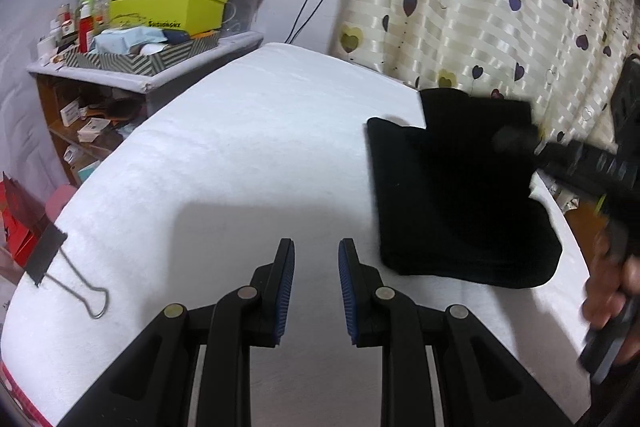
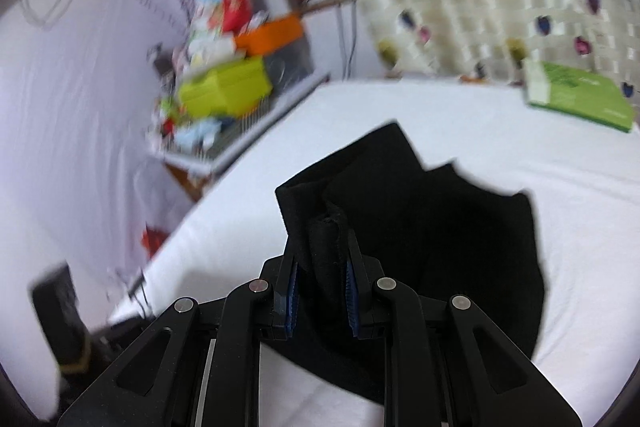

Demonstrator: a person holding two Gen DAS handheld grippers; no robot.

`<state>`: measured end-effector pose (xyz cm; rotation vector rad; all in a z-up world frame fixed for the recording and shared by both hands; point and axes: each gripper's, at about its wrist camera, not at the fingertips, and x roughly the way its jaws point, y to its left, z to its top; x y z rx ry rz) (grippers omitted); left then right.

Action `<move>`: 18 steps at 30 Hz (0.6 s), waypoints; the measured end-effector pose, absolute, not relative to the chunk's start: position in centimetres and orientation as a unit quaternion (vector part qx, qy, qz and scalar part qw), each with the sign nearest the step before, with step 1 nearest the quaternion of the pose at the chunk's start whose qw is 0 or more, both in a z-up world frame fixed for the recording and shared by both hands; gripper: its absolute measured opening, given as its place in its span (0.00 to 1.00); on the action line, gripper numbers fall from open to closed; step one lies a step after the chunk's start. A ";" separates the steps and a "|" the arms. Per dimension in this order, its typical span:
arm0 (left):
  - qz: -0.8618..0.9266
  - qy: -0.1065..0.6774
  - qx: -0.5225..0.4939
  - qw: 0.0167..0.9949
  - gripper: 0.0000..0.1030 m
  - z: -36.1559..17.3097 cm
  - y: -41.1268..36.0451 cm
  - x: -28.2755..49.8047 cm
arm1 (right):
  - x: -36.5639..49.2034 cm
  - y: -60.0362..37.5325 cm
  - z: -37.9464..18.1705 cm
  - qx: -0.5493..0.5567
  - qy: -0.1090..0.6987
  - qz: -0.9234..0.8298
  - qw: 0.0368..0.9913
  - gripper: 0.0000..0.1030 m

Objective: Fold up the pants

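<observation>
Item 1, your left gripper (image 1: 316, 255): jaws apart, nothing btwn the blue pads, held over bare white table cover (image 1: 240, 155), well left of the garment.

Item 2, your right gripper (image 2: 322, 259): jaws clamped on a bunched edge of the black pants (image 2: 440, 247), fabric standing up btwn the fingers. In left wrist view it enters from the right, blurred, w/ your hand (image 1: 612, 291) on the handle.

Item 3, black pants (image 1: 456, 195): folded into a compact stack, lying on the right part of the table, near the curtain side; one flap lifted at the far end where the right gripper holds it.

Item 4, binder clip (image 1: 60, 263): on the cover's left edge.

Item 5, green box (image 2: 580, 99): far right of table, apart from the pants.

Item 6, cluttered shelf (image 1: 152, 47): beyond the table, left. Right view blurred; detail there unclear.
</observation>
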<state>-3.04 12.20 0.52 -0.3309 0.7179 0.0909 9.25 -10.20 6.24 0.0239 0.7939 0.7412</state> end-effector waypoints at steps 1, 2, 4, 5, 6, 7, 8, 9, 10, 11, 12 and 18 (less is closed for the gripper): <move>0.045 0.351 -0.162 0.921 0.23 0.4 12.3 -3.0 | 9.1 -9.4 5.3 0.002 0.389 0.358 0.849 0.19; 0.045 0.352 -0.162 0.921 0.23 0.4 12.3 -3.0 | 8.9 -8.9 4.4 -0.006 0.397 0.360 0.844 0.19; 0.045 0.351 -0.161 0.921 0.23 0.4 12.4 -3.1 | 8.8 -8.2 3.3 -0.022 0.406 0.359 0.840 0.20; 0.044 0.350 -0.162 0.922 0.23 0.4 12.4 -3.1 | 8.8 -7.9 2.7 -0.029 0.411 0.362 0.836 0.20; 0.045 0.349 -0.162 0.922 0.23 0.3 12.4 -3.1 | 8.9 -7.8 2.3 -0.032 0.416 0.363 0.833 0.22; 0.044 0.348 -0.162 0.922 0.23 0.4 12.5 -3.1 | 8.9 -7.7 2.2 -0.033 0.419 0.367 0.830 0.26; 0.045 0.347 -0.163 0.923 0.23 0.4 12.5 -3.1 | 8.8 -7.7 2.1 -0.034 0.422 0.372 0.826 0.28; 0.045 0.346 -0.163 0.923 0.23 0.4 12.5 -3.2 | 8.7 -7.6 2.0 -0.037 0.423 0.377 0.823 0.34; 0.045 0.346 -0.163 0.923 0.23 0.5 12.6 -3.2 | 8.4 -7.6 2.0 -0.039 0.421 0.384 0.820 0.40; 0.044 0.346 -0.163 0.923 0.23 0.5 12.6 -3.2 | 8.0 -7.5 2.1 -0.043 0.418 0.391 0.819 0.42; 0.044 0.345 -0.163 0.923 0.23 0.6 12.6 -3.3 | 7.6 -7.6 2.3 -0.045 0.413 0.400 0.817 0.46; 0.037 0.333 -0.158 0.929 0.23 2.1 12.2 -3.4 | 5.7 -10.8 4.2 0.015 0.373 0.462 0.804 0.46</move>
